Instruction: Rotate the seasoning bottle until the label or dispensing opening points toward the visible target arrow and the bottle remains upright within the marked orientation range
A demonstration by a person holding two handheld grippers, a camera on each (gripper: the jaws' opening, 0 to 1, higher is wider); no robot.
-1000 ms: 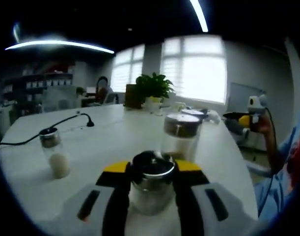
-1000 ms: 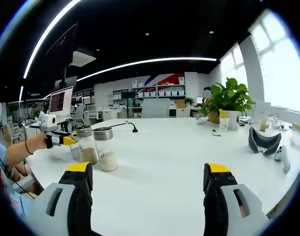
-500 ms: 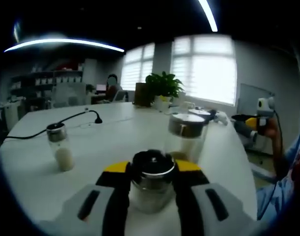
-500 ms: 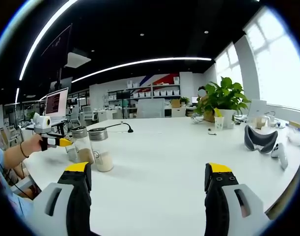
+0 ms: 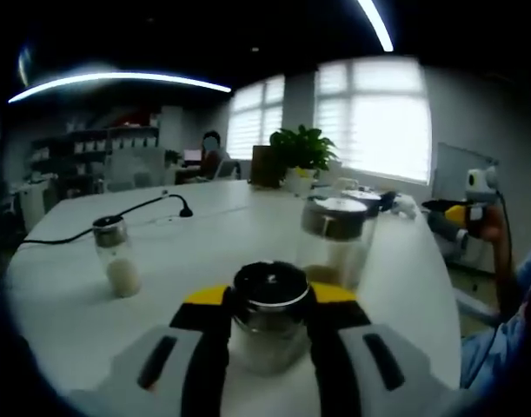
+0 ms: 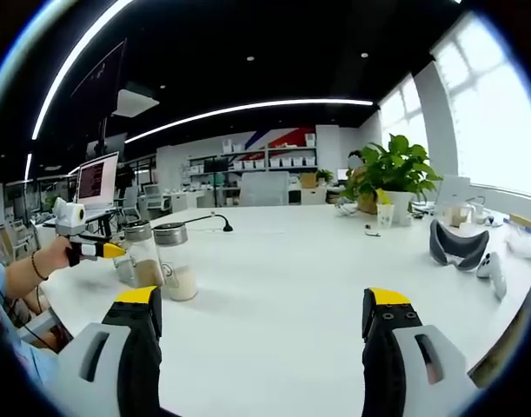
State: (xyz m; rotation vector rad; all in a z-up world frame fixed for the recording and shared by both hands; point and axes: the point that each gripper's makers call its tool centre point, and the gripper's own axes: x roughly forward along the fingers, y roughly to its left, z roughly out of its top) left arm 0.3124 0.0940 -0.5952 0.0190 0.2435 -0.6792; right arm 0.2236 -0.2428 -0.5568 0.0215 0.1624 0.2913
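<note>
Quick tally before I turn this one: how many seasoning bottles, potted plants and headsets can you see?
Seasoning bottles: 3 (gripped bottle, middle bottle, left bottle)
Potted plant: 1
Headset: 1
Total: 5

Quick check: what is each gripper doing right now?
Left gripper: shut on the clear glass seasoning bottle with the dark metal cap.
Right gripper: open, holding nothing, above the white table.

A leafy green potted plant (image 6: 394,174) is set at the far side of the white table (image 6: 300,287). A black gooseneck microphone (image 6: 220,223) and what appears to be a dark headset (image 6: 452,247) are placed on it.
</note>
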